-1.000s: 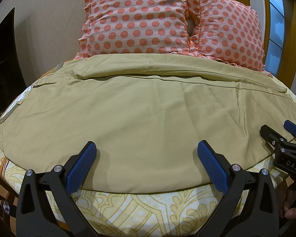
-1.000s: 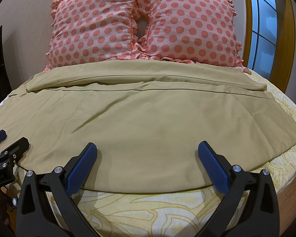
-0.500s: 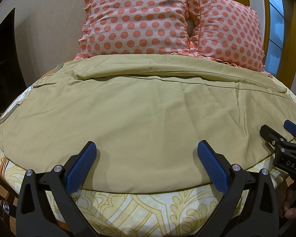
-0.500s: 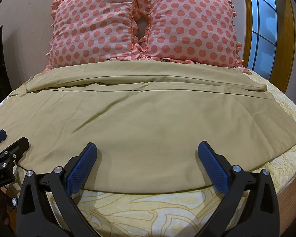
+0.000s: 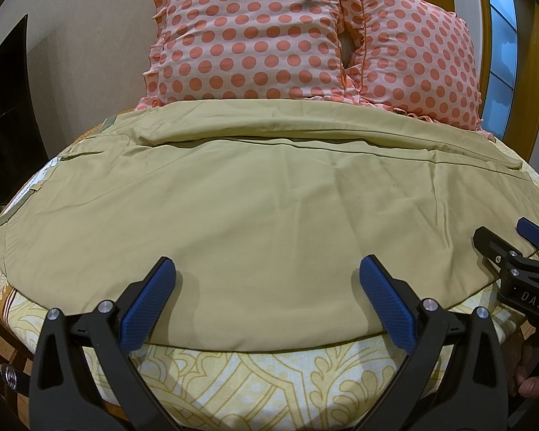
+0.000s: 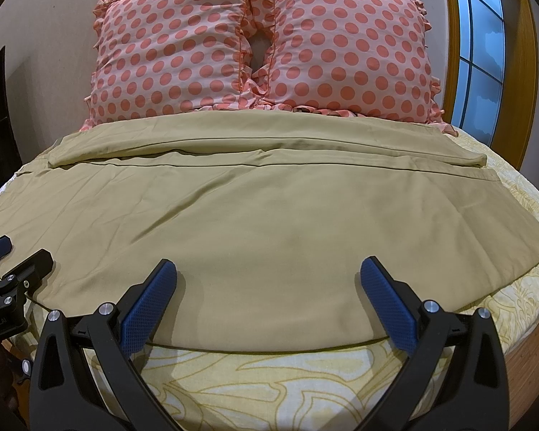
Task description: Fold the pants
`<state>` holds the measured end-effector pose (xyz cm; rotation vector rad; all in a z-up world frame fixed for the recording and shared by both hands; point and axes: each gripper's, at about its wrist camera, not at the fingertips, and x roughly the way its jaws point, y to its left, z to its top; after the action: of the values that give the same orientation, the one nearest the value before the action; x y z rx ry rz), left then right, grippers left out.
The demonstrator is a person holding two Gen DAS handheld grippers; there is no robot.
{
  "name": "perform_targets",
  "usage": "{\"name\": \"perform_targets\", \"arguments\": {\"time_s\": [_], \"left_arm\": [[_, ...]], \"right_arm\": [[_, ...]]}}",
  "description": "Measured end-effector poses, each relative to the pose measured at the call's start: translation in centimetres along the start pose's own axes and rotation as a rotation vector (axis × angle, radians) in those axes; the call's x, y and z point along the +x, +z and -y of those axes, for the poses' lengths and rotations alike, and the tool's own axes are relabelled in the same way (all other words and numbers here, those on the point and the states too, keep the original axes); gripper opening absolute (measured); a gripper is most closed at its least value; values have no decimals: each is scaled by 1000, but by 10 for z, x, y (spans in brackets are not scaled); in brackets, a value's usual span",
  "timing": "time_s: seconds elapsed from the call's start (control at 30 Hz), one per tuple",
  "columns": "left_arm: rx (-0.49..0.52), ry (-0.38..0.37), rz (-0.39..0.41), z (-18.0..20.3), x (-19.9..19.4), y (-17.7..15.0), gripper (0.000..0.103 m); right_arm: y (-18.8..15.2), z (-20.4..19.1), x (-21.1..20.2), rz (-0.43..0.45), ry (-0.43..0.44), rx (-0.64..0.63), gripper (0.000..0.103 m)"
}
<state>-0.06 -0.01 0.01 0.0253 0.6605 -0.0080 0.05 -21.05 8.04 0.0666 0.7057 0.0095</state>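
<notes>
Khaki pants (image 5: 262, 201) lie flat across the bed, one leg behind the other, waistband at the left; they also fill the right wrist view (image 6: 255, 222). My left gripper (image 5: 267, 289) is open and empty, its blue pads just above the pants' near edge. My right gripper (image 6: 269, 289) is open and empty in the same way over the near edge further right. The right gripper's tip shows at the right edge of the left wrist view (image 5: 510, 251); the left gripper's tip shows at the left edge of the right wrist view (image 6: 14, 265).
The bed has a yellow patterned sheet (image 5: 269, 380), seen also in the right wrist view (image 6: 269, 380). Two pink polka-dot pillows (image 6: 262, 43) stand against the wall behind the pants. A dark screen (image 5: 3, 107) is at the left, a window (image 6: 481, 46) at the right.
</notes>
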Motion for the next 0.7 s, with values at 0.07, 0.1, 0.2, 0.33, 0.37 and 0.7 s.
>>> {"name": "perform_targets", "arguments": {"time_s": [0.07,0.1,0.2,0.33,0.37,0.7], "left_arm": [[0,0,0,0,0,0,101],[0,0,0,0,0,0,101],[0,0,1,0,0,0,101],[0,0,1,0,0,0,101],[0,0,1,0,0,0,101],[0,0,2,0,0,0,101]], "right_arm": [[0,0,0,1,-1,1,102],[0,0,0,1,-1,0,102],[0,0,0,2,-1,0,102],[-1,0,-1,2,-1,0,102],[-2,0,-1,3,-1,0,102],[-1,-1,-1,16,-1,0,102]]}}
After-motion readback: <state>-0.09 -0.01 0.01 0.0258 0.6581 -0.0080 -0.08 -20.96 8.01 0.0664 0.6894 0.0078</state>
